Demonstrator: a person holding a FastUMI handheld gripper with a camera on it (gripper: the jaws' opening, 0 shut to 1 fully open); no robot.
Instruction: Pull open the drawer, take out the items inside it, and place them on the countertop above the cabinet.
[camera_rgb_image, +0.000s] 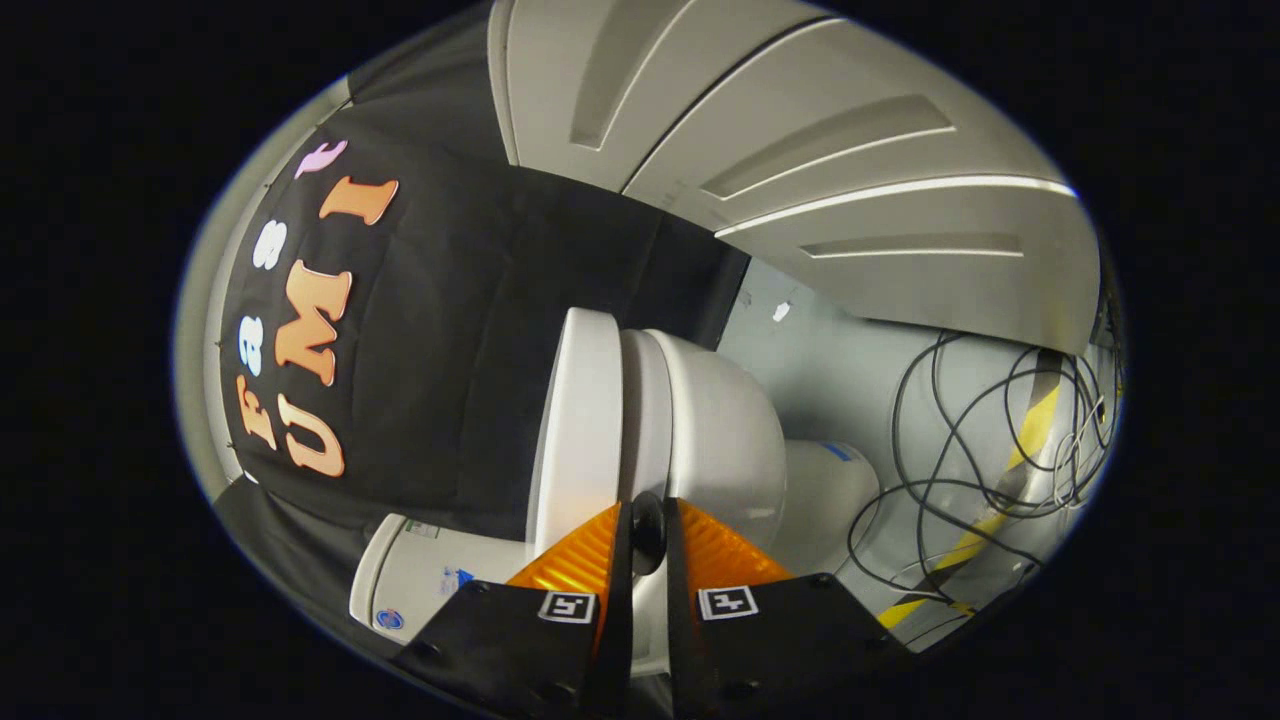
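White toilet (700, 420) looks glossy, smooth ceramic or plastic. Booth wall (450, 330) is matt black cloth; grey panels (850, 150) are smooth with a satin sheen. Tool (648, 525) fingers nearly closed, pads ribbed; cables (960, 440) thin, rubbery.

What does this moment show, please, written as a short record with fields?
hand-held gripper: fingers nearly together, apparently shut on the dark knob
dark knob: between the fingertips
white panel: carries the knob, just beyond the fingers
drawer state: cannot tell
black cables: loose on the grey floor, beyond the panel
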